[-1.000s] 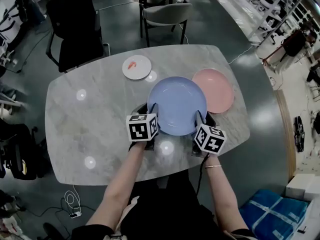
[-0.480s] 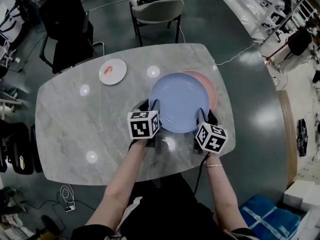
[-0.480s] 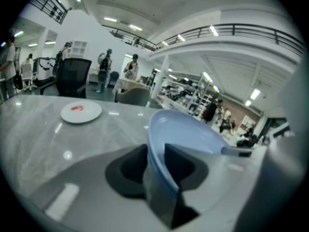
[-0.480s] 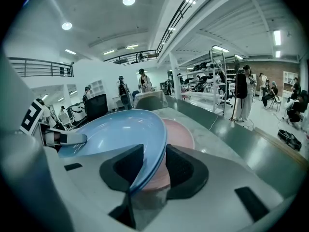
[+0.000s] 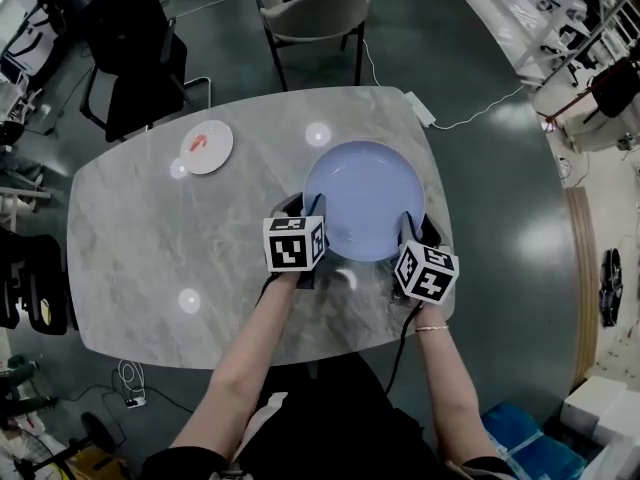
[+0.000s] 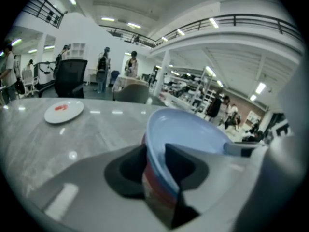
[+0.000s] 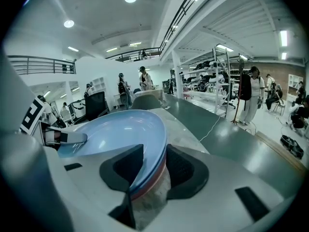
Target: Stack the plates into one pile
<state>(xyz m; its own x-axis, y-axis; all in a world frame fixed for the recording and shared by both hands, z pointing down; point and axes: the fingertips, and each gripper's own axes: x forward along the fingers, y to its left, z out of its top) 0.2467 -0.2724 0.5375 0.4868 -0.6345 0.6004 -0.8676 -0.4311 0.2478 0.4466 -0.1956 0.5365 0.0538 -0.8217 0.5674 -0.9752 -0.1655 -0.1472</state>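
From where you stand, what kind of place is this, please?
Probably a large open workshop or laboratory hall, not a home: a railed upper gallery runs overhead, storage racks line one side, and the marble-look table stands beside office chairs.

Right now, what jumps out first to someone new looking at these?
The big blue plate right of centre on the table, its near rim between the jaws of the left gripper and the right gripper; the left gripper's jaws are opening. A pink plate edge shows just beneath it. A small white plate sits alone far left.
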